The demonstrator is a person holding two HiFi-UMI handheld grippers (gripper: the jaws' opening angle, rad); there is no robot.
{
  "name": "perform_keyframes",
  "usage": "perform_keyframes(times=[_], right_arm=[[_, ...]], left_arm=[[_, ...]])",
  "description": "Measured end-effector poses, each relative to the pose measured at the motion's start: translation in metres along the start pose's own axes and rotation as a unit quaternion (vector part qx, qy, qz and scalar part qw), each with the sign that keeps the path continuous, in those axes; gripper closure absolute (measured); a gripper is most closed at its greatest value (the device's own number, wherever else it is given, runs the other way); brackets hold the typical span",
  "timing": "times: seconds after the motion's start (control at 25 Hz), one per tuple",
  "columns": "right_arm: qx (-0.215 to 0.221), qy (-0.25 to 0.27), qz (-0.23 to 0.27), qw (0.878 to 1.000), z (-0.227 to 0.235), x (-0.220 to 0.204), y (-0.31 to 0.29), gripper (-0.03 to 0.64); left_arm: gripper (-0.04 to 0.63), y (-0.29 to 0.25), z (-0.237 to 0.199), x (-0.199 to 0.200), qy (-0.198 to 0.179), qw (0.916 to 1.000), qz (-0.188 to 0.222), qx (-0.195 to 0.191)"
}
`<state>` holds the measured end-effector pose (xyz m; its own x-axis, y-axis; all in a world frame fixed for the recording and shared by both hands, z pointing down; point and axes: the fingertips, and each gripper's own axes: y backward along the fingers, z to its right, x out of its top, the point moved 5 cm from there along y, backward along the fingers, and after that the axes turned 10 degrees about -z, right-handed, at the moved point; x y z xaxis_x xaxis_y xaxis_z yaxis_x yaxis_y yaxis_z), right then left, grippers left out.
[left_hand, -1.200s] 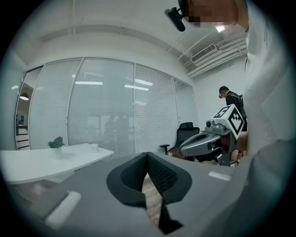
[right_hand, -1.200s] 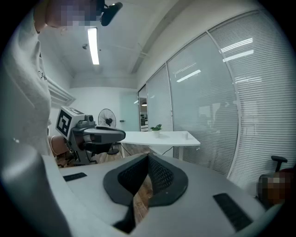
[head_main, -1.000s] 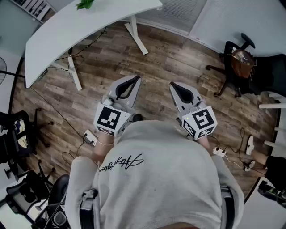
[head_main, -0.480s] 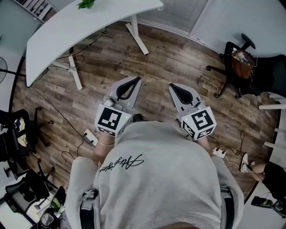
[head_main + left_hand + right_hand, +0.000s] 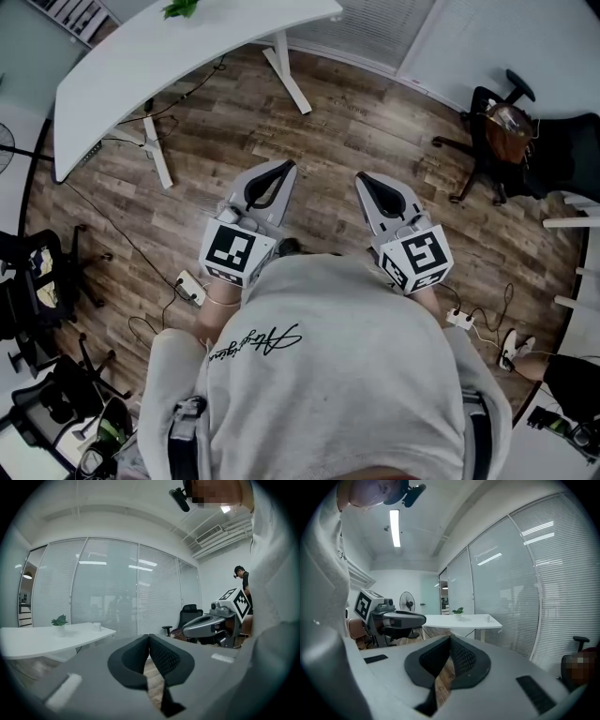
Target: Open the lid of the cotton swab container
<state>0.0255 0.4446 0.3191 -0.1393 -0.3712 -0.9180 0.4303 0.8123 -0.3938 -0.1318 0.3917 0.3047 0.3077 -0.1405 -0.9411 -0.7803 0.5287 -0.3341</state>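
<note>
Office, wood floor (image 5: 328,122) below fingers (image 5: 274,178). Left gripper (image 5: 287,167), right gripper (image 5: 361,178): fingers pressed together, empty. Cotton swab container not seen; white worktop (image 5: 187,47) well ahead of fingers. Likely light, slippery plastic: steady body, pry lid edge.

Person wears a pale grey sweatshirt (image 5: 347,375) with dark cursive script (image 5: 253,343) across the chest. Left gripper (image 5: 287,167) and right gripper (image 5: 360,178): grey moulded shells, black textured pads (image 5: 164,656). Each carries a white cube (image 5: 232,251) printed with black square markers.
</note>
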Motion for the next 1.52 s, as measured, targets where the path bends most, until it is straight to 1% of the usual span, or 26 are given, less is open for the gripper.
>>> perform_keyframes(times=[0.08,0.12,0.2,0.28,0.36,0.4,0.44,0.48,0.6,0.8,0.92,1.08,1.52], right_arm=[[-0.003,-0.003,0.004,1.0,-0.001,0.0,0.001,0.614],[-0.004,-0.005,0.007,1.0,-0.001,0.0,0.001,0.605],[-0.004,-0.007,0.011,1.0,-0.001,0.0,0.001,0.552],[-0.005,-0.009,0.011,1.0,-0.002,0.0,-0.001,0.519],[-0.005,-0.009,0.01,1.0,-0.003,0.001,-0.002,0.483],[-0.004,-0.01,0.009,1.0,-0.004,0.002,-0.003,0.478],[-0.004,-0.012,0.008,1.0,-0.005,0.002,-0.004,0.469],[-0.005,-0.015,0.009,1.0,-0.005,0.002,-0.004,0.452],[-0.012,-0.024,0.014,1.0,-0.004,0.002,-0.007,0.4],[-0.016,-0.033,0.018,0.999,-0.005,0.004,-0.011,0.36],[-0.015,-0.036,0.017,0.999,-0.007,0.005,-0.014,0.356],[-0.011,-0.04,0.013,0.999,-0.01,0.004,-0.02,0.353],[-0.008,-0.051,0.012,0.999,-0.028,0.011,-0.049,0.351]], left_arm=[[0.582,0.001,0.001,0.0,0.002,1.0,0.001,-0.002],[0.558,0.002,0.001,0.0,0.003,1.0,0.002,-0.003],[0.527,0.002,0.001,0.0,0.005,1.0,0.004,-0.004],[0.505,0.003,0.001,0.0,0.007,0.9999,0.006,-0.004],[0.434,0.004,-0.001,0.001,0.014,0.9998,0.013,-0.006],[0.393,0.005,-0.002,0.002,0.018,0.9997,0.017,-0.006],[0.368,0.006,-0.003,0.002,0.022,0.9995,0.02,-0.006],[0.359,0.007,-0.005,0.002,0.025,0.9994,0.022,-0.004],[0.336,0.009,-0.01,0.001,0.027,0.9994,0.021,0.001],[0.307,0.01,-0.015,-0.002,0.027,0.9995,0.016,-0.002],[0.293,0.01,-0.016,-0.003,0.032,0.9993,0.016,-0.009],[0.285,0.011,-0.021,-0.005,0.031,0.9994,0.015,-0.008],[0.285,0.024,-0.052,-0.018,0.034,0.9994,0.01,-0.005]])
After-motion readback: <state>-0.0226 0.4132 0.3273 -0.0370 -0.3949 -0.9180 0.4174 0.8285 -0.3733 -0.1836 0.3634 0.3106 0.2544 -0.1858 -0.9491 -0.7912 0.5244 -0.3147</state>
